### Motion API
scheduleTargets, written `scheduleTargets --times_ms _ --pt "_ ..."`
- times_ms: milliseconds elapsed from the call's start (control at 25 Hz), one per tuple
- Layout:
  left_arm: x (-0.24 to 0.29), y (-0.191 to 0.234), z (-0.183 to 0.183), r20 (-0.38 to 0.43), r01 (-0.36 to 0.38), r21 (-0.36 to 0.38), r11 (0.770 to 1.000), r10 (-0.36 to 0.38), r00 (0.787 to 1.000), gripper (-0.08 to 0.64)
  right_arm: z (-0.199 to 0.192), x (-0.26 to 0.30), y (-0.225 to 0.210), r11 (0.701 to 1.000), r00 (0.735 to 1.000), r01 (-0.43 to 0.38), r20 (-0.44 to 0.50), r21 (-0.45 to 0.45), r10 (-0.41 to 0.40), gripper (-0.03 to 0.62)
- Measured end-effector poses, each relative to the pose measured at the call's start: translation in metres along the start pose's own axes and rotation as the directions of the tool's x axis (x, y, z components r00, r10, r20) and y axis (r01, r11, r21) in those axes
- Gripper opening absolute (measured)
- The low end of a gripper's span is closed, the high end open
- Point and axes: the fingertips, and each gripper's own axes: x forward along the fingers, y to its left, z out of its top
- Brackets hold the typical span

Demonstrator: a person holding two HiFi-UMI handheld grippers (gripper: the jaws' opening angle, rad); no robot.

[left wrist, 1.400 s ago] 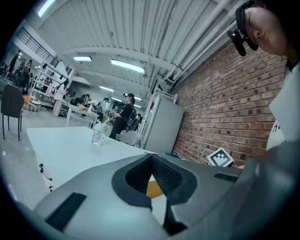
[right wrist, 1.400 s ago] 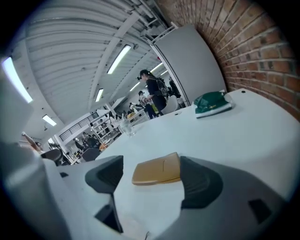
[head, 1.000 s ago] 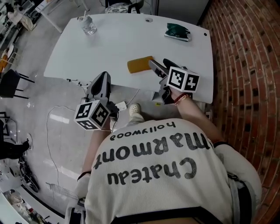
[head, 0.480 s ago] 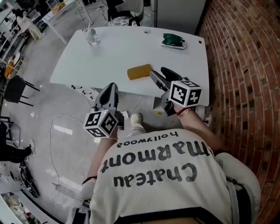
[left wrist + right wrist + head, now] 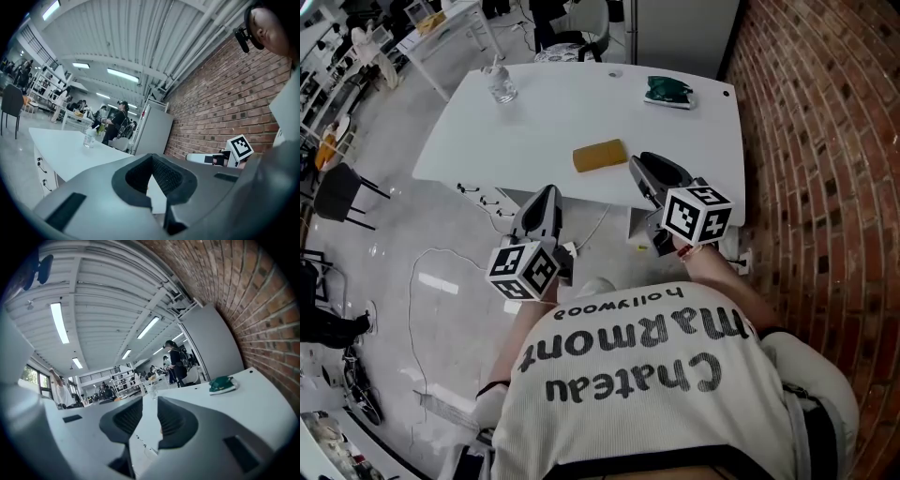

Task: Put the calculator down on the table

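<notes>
A flat yellow-orange rectangle, which I take to be the calculator (image 5: 600, 155), lies on the white table (image 5: 553, 122) near its front edge. My right gripper (image 5: 639, 161) hovers just right of it, apart from it, over the table's edge. Its jaws have just been closing; a narrow gap remains and nothing is between them (image 5: 150, 401). My left gripper (image 5: 546, 192) hangs in front of the table, over the floor. Its tips meet, and it holds nothing (image 5: 151, 157).
A green object (image 5: 667, 92) lies at the table's far right and also shows in the right gripper view (image 5: 222, 384). A water bottle (image 5: 500, 84) stands at the far left. A brick wall (image 5: 825, 141) runs along the right. Cables lie on the floor below the table.
Both grippers drew back from the table toward me. The right gripper left the calculator's side, rose a little, and its jaws narrowed.
</notes>
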Motion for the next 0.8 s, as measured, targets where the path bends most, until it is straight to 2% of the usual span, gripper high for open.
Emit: scheduleTargets --times_ms 400,520,800 --pt "0.004 -0.018 0.004 0.003 0.044 0.043 0.998 -0.044 0.999 0.0 0.014 -0.015 -0.001 1.0 0.998 0.006 0.068 -0.026 -0.004 0.004" --pt "0.003 -0.015 0.002 -0.001 0.038 0.04 0.998 -0.038 0.999 0.0 0.012 -0.015 0.0 1.0 0.998 -0.008 0.062 -0.025 0.01 0.003" --pt "-0.003 -0.009 -0.007 -0.01 0.012 0.025 1.0 -0.012 1.0 0.0 -0.001 -0.012 -0.006 0.999 1.0 0.016 0.01 -0.045 -0.016 0.003"
